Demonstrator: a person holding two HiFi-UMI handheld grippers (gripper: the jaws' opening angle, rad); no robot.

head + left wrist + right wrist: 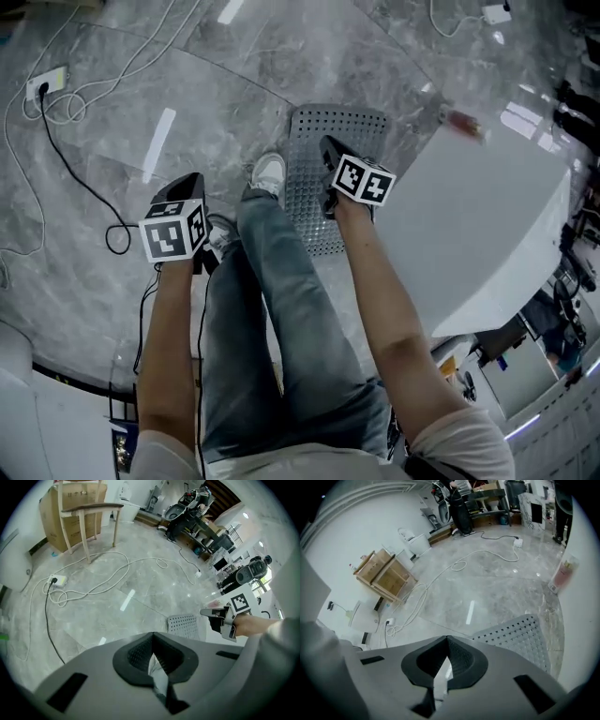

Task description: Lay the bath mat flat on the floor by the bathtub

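Placement appears complete: the bath mat (314, 141) lies flat on the floor (187, 84), its long side just beside the white bathtub (487, 216), with no fold or raised corner in the part that shows. The left tongs (151, 654) are closed with nothing between them, and the right tongs (446, 653) are likewise closed and empty. Both hang clear of the mat, the right over it, the left off to the side near the person's shoe (269, 173). Remaining work, by judgement: at most an alignment check against the tub

Head view overhead, gripper views oblique, sharing bath mat (314, 159)
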